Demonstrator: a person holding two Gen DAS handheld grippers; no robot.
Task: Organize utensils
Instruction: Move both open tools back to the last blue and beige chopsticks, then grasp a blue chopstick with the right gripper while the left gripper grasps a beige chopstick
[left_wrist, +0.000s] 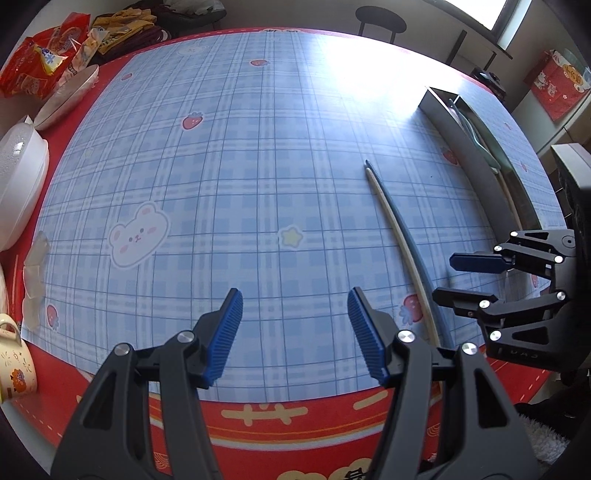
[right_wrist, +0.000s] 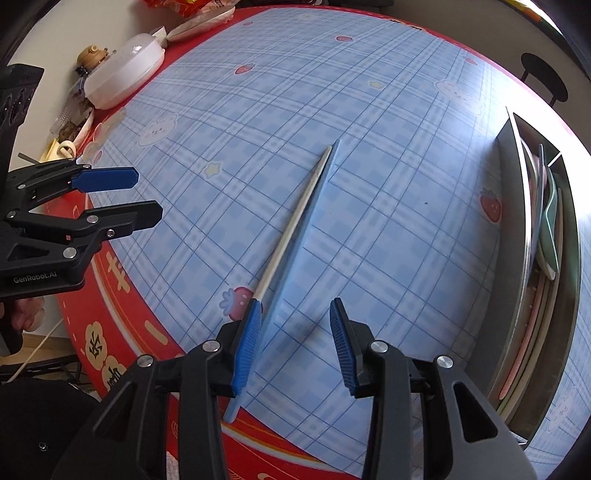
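both chopsticks (right_wrist: 295, 225) lie between open gripper (right_wrist: 295, 347) and tray (right_wrist: 517, 236).

"GenRobot.AI" on left gripper (right_wrist: 147, 199)

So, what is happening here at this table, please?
A person is tidying utensils with two handheld grippers. Two chopsticks, one white and one blue, lie side by side on the checked mat. The right gripper is open over their near ends. The left gripper is open and empty. The metal tray already holds utensils.

left hand-held gripper (left_wrist: 295, 334) agape, right (right_wrist: 295, 345) (likewise)
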